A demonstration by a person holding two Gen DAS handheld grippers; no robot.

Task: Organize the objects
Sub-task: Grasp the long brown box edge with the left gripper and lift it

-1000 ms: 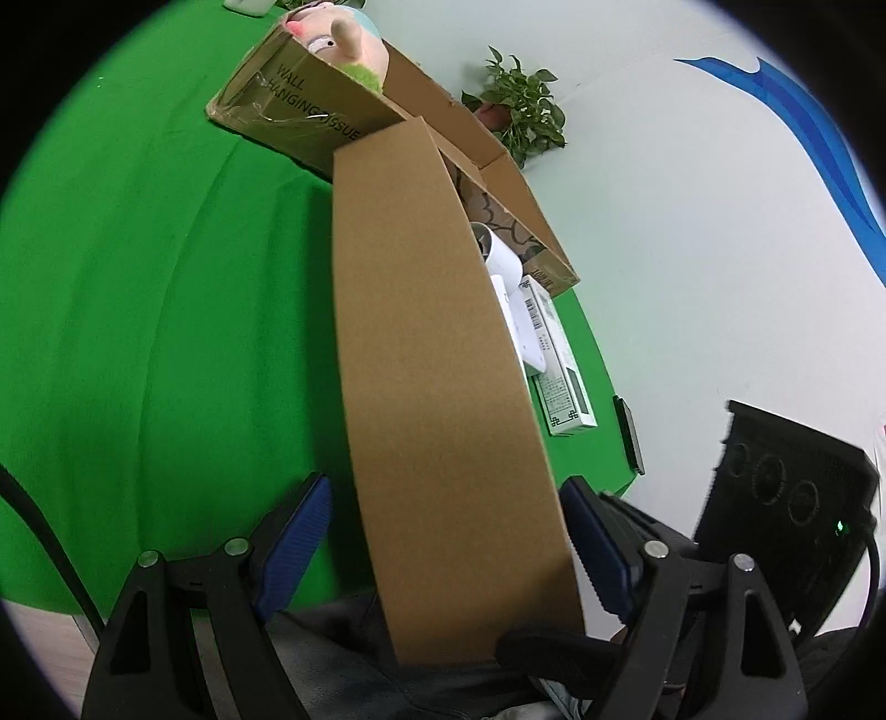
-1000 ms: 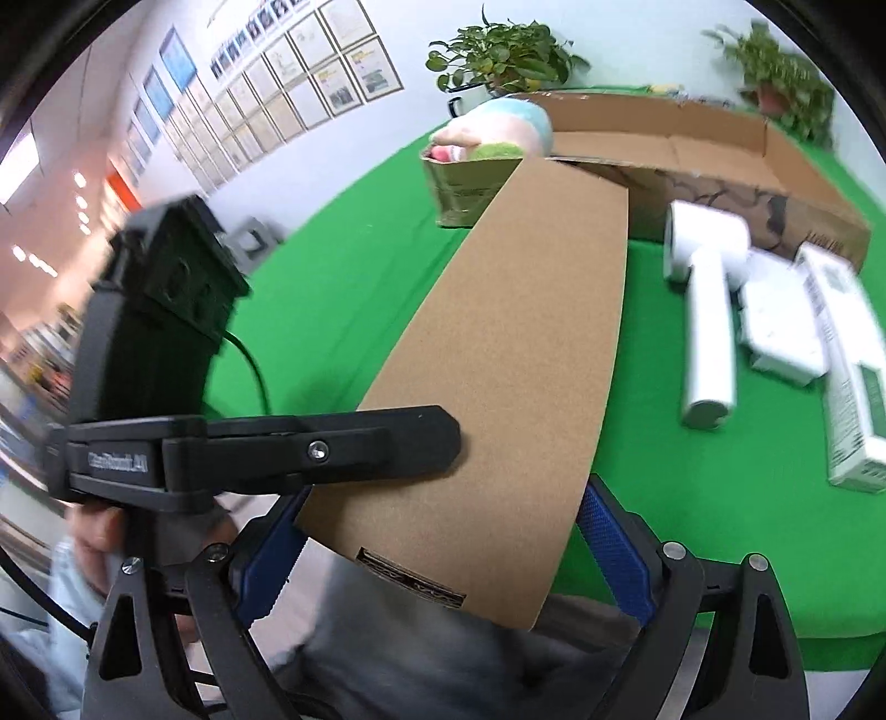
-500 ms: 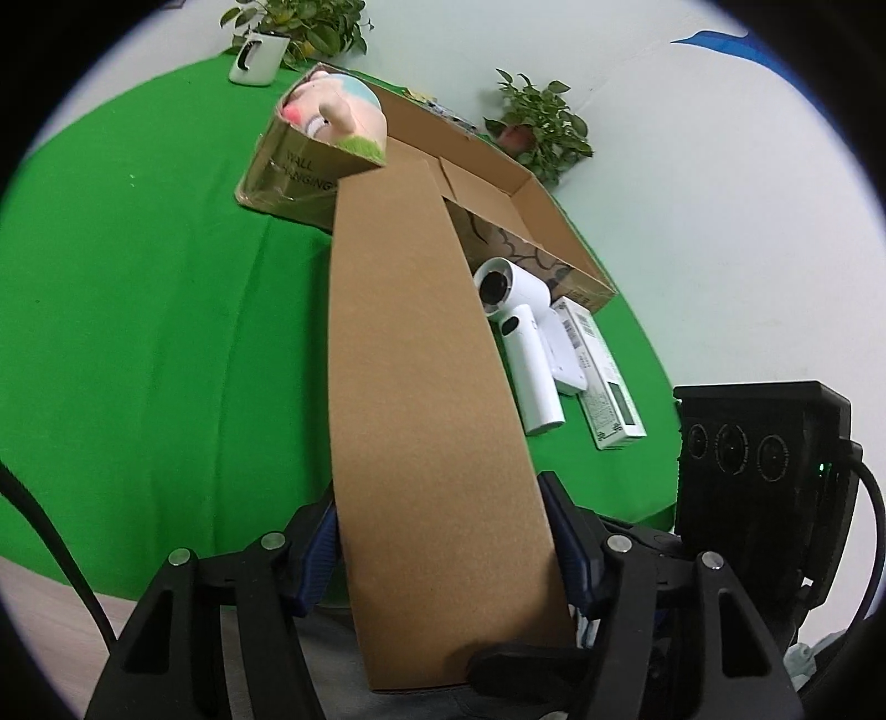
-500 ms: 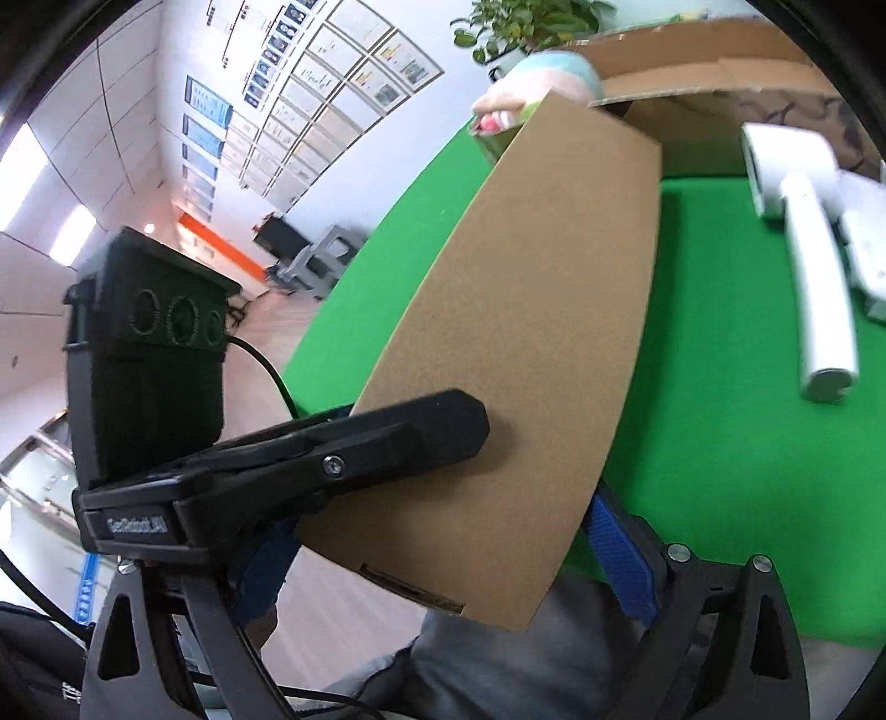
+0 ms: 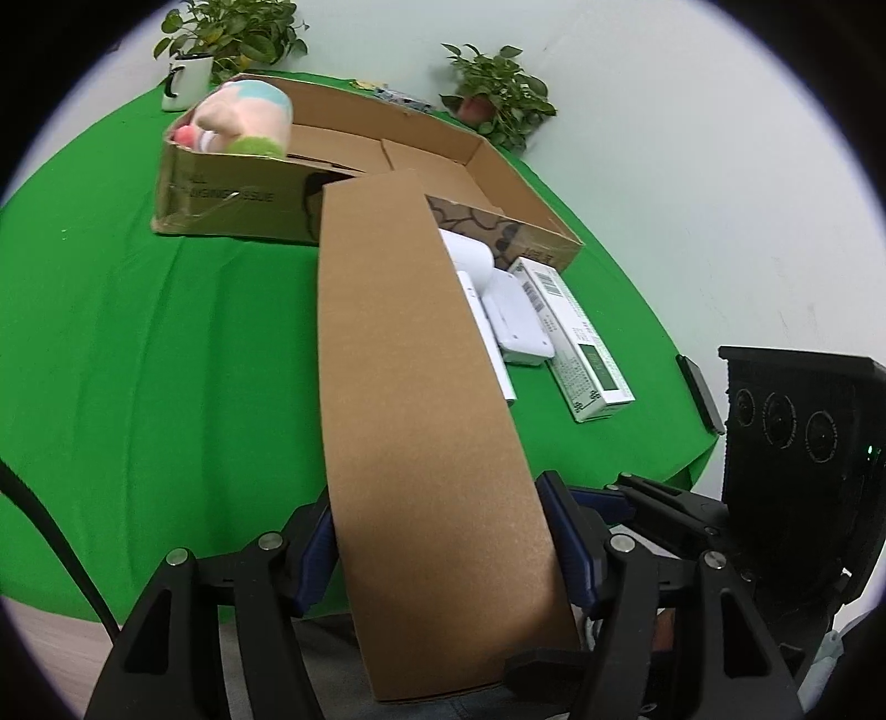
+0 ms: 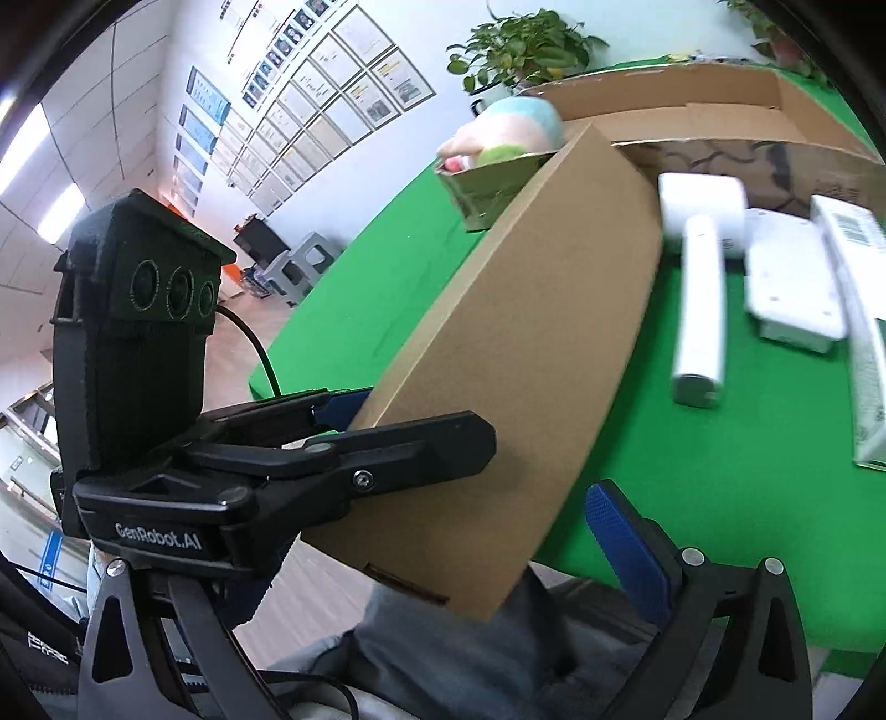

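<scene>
My left gripper (image 5: 443, 545) is shut on the sides of a long brown cardboard box (image 5: 421, 421), held above the near edge of the green table (image 5: 138, 343). In the right wrist view the same box (image 6: 515, 354) lies between the fingers of my right gripper (image 6: 443, 531), which stand wide and do not press it; the left gripper's black finger clamps the box there. A large open cardboard carton (image 5: 354, 166) stands at the back with a plush toy (image 5: 243, 119) in its left end. A white hair dryer (image 6: 700, 293), a white flat device (image 6: 792, 288) and a white carton (image 5: 576, 338) lie on the table.
Two potted plants (image 5: 232, 33) and a white mug (image 5: 185, 88) stand at the table's far edge. A black phone (image 5: 700, 399) lies at the right edge. A white wall is behind the table. Chairs and floor show left in the right wrist view.
My left gripper closed from open onto the brown box's sides. Both views tilted and the box swung so more of the table and carton show.
</scene>
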